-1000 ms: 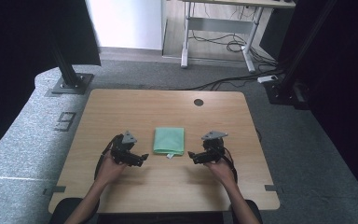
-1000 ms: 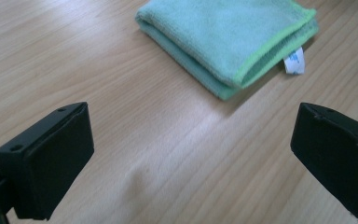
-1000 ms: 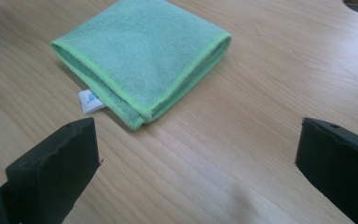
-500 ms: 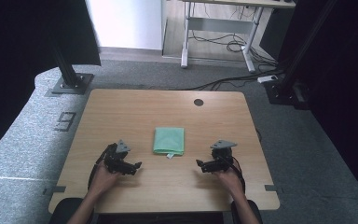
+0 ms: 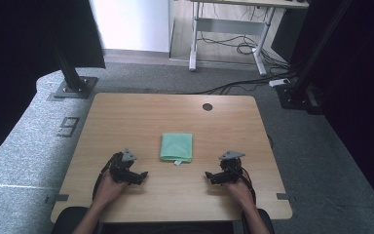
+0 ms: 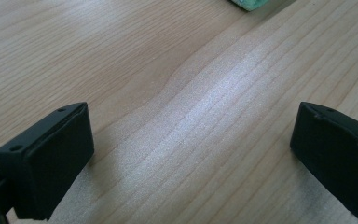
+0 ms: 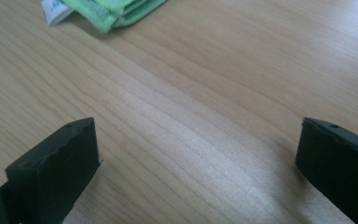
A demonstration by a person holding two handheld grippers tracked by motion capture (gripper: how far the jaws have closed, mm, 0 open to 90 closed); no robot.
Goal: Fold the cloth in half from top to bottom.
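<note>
The folded green cloth lies flat near the centre of the wooden table, with a small white tag at its near edge. The left gripper rests low over the table at about 8 o'clock from the cloth, apart from it. Its jaws are spread wide, with bare wood between them. The right gripper sits at about 4 o'clock from the cloth, also apart from it. Its jaws are likewise spread wide and hold nothing. In the right gripper view, the cloth's layered edge and the tag lie at 11 o'clock.
</note>
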